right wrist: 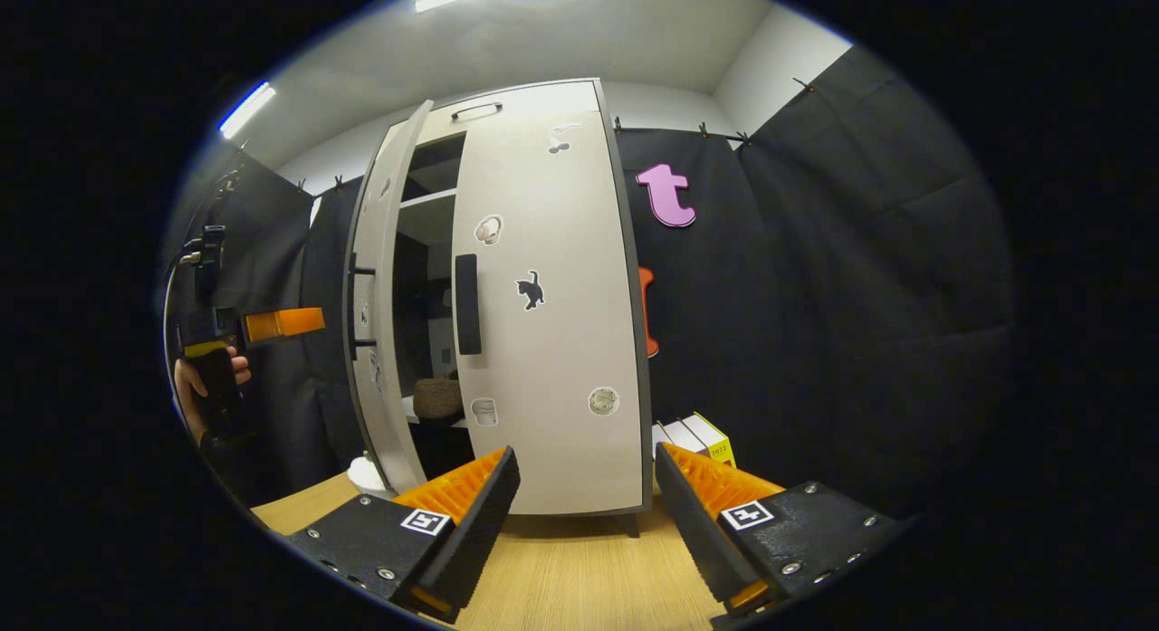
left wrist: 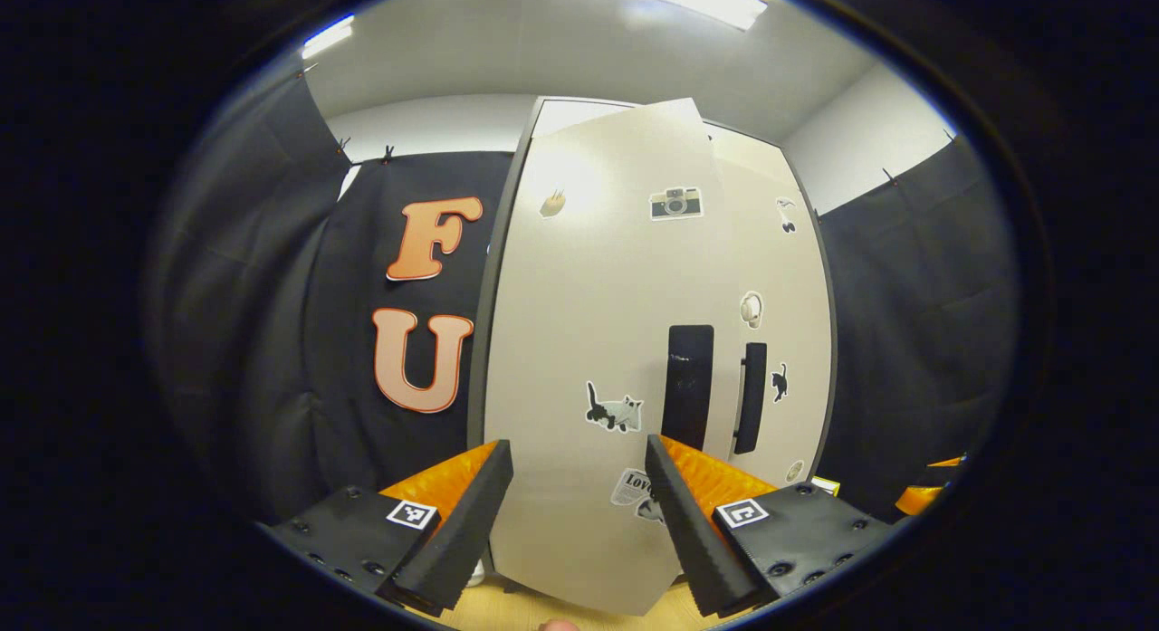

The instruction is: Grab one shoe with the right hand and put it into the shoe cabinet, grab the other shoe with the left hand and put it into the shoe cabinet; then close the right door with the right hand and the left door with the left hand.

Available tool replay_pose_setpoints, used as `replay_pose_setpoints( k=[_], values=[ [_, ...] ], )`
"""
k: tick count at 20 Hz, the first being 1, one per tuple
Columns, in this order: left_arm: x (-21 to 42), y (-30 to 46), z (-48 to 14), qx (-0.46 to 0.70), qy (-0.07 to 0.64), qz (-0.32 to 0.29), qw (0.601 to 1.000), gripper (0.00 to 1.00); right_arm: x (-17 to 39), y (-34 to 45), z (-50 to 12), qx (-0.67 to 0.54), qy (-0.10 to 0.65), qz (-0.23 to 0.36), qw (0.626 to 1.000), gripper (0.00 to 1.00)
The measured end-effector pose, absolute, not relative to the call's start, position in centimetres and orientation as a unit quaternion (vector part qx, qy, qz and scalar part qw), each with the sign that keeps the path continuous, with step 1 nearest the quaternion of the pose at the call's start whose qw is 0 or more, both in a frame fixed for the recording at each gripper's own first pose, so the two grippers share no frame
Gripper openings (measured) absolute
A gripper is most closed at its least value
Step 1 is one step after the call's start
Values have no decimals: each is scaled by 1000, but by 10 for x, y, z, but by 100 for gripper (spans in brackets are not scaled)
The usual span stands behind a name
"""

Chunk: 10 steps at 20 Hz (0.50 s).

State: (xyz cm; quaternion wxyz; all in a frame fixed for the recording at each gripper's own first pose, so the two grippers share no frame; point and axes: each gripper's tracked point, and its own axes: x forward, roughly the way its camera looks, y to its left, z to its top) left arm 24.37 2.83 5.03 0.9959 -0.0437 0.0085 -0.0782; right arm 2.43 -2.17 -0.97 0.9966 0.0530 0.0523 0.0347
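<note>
Before the shoe cabinet point(right wrist: 543, 296): right door point(right wrist: 552, 323) closed, left door point(left wrist: 589, 341) ajar; left claw point(left wrist: 579, 513) and right claw point(right wrist: 587, 513) open, empty.

Tall pale shoe cabinet point(right wrist: 543, 341) stands upright on the wood floor point(right wrist: 579, 568) against the black cloth wall. Right door point(right wrist: 552, 278) shut flat, black vertical handle point(right wrist: 467, 303) near its inner edge, cat and other stickers on it. Left door point(left wrist: 598, 341) partly open, swung outward, also stickered, black handle point(left wrist: 687, 387). Through the gap, shelves and one brownish shoe point(right wrist: 438, 398) on a lower shelf; second shoe cannot be made out.
</note>
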Motion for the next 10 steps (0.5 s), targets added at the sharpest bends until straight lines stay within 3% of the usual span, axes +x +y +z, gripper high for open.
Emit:
replay_pose_setpoints(
  k=[3,10],
  values=[
    [256,13,43,-42,10,-94,995,99,25,-24,-9,50,52,31,997,93],
    [286,-5,17,-37,29,-92,995,96,26,-31,-13,35,49,18,998,93]
  ],
)
